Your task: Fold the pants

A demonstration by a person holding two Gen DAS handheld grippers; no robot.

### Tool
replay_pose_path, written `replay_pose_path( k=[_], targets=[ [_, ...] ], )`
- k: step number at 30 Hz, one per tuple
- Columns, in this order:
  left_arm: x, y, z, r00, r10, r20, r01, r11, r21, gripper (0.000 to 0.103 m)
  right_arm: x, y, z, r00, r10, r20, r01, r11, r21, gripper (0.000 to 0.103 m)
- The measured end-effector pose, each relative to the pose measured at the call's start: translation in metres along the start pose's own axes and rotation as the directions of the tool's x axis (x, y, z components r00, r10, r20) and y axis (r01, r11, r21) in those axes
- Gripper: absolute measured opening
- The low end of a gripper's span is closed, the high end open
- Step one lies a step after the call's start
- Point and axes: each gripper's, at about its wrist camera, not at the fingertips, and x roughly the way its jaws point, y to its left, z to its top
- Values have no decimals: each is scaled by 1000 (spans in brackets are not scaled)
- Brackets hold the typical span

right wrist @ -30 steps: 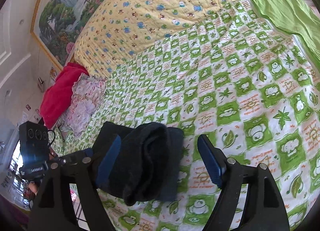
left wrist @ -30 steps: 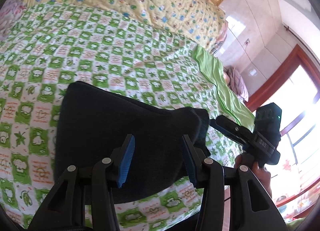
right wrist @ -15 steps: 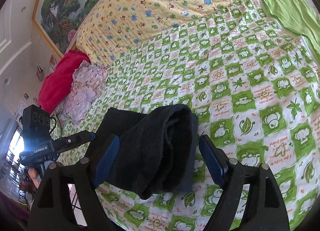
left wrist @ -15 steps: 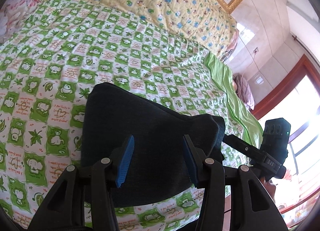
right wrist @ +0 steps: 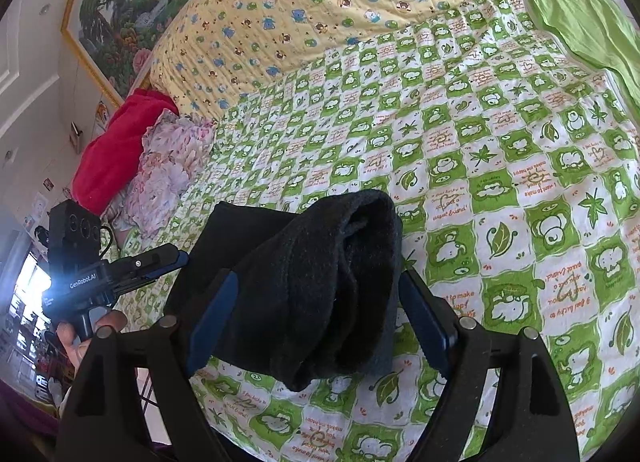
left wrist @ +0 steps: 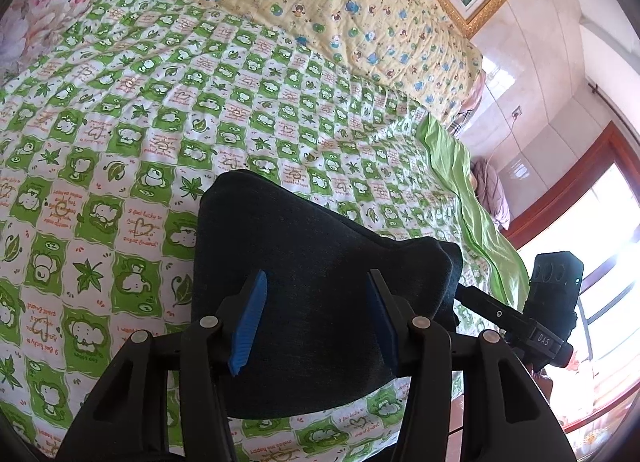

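1. The pants (left wrist: 316, 294) are already a compact, dark, several-layer bundle lying on the bed (left wrist: 120, 166), near its front edge; judging by that shape, most of the folding is done.
2. Seen from the right wrist, the bundle's nearer end is a thick rolled stack (right wrist: 328, 286) with loose layer ends hanging toward the bed's edge. I judge what is left is at most a last tuck or flattening of that end.
3. The left gripper (left wrist: 316, 314) hovers over the pants with its jaws part open; the blue pads stand apart and, as far as can be told, do not pinch the cloth.
4. The right gripper (right wrist: 320, 326) has its jaws spread wide on either side of the rolled end, with a gap visible between the right-hand pad and the cloth, so nothing is clamped.
5. Edges: the front edge of the bed runs just beside the pants, so a pull toward the person could drag the bundle off.
6. Open room: beyond the pants the green checked sheet (right wrist: 500, 166) is bare. The yellow quilt (right wrist: 320, 2), red cloth (right wrist: 116, 150) and floral pillow (right wrist: 168, 174) lie well apart from the pants.
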Motion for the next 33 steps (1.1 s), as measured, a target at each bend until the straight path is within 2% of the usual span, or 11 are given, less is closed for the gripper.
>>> replay_pose_path(
  k=[9,15,18,23,33],
  targets=[
    [-3,9,2,1000,14,8,-14,1000,-17,52,4,0,-2,1000,1,-10,-1,1000,5,83],
    [-3,16,1,999,46,10,-45,999,-29,57,11,1,-5,1000,-5,-28,5,1000,13,83],
    [1,22,0,997,75,0,-75,996,-41,58,15,-2,-6,999,-10,-37,10,1000,21,83],
    [12,37,-3,996,85,-39,-88,993,-78,58,22,-9,-6,999,-8,-51,11,999,49,83],
    [37,48,-5,994,65,-92,-75,991,-112,58,31,-32,-11,994,87,-63,-77,986,150,83]
  ],
)
